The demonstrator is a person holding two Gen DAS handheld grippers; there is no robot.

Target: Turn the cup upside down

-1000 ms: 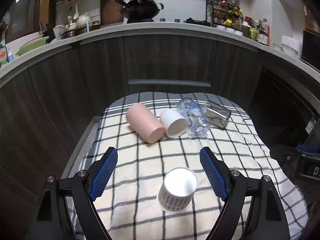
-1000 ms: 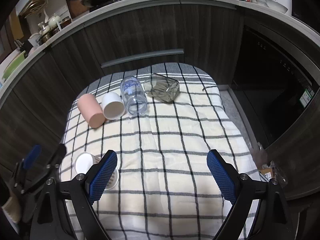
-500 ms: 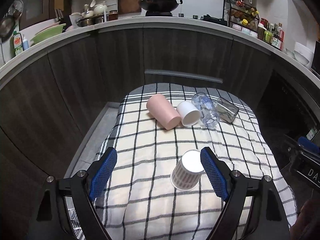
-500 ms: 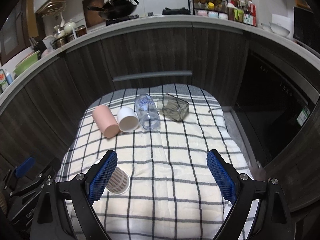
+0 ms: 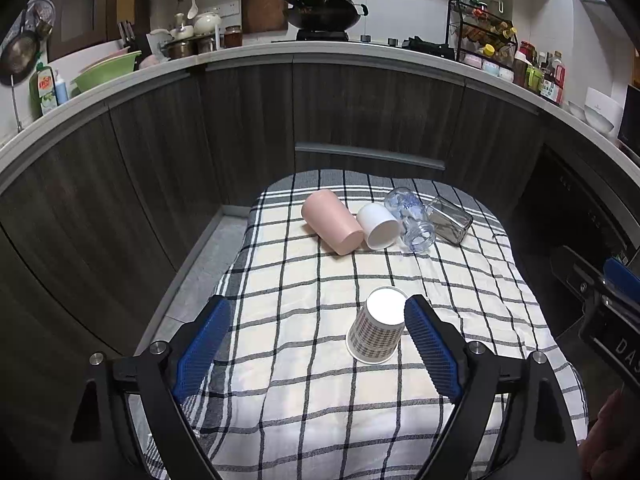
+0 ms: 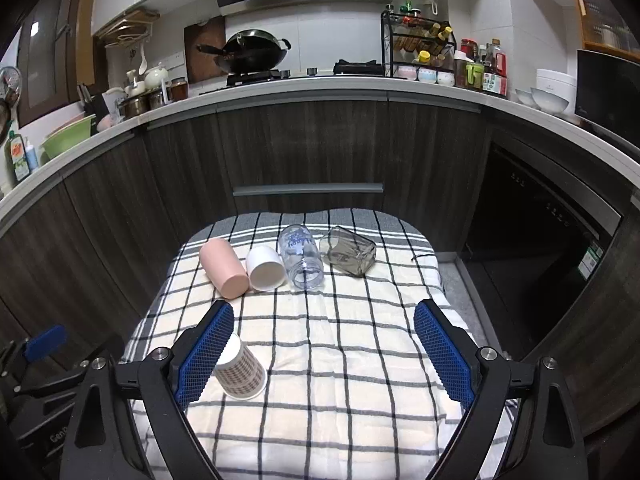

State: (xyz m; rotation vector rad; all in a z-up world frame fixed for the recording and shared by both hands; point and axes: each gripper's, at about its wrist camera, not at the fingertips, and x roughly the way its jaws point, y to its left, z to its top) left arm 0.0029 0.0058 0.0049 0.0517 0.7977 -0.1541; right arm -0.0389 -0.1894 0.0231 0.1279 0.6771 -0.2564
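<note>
Dark wood kitchen cabinets (image 6: 304,148) curve behind a low surface draped with a black-and-white checked cloth (image 5: 320,280), and a wok (image 6: 252,54) sits on the stove at twelve o'clock on the counter above. On the near part of the cloth a checked paper cup (image 5: 376,326) stands upside down, its white base facing up and its wide rim on the fabric. The left gripper (image 5: 316,344) hangs above the cloth with its blue-padded jaws spread wide and empty; in the left wrist view the cup sits just inside the right-hand pad, close to it, though whether they touch cannot be told. The right gripper (image 6: 324,350) is likewise spread wide and holds nothing, and in its view the cup (image 6: 240,370) appears at about eight o'clock, partly hidden behind the left-hand pad. Toward twelve o'clock on the cloth, well apart from the paper cup, four vessels lie on their sides in a row: a pink cup (image 5: 332,222), a white cup (image 5: 378,226) just beside it, a clear plastic bottle (image 5: 410,220) with blue lettering, and a smoky square glass jar (image 5: 450,220) at the right end.
</note>
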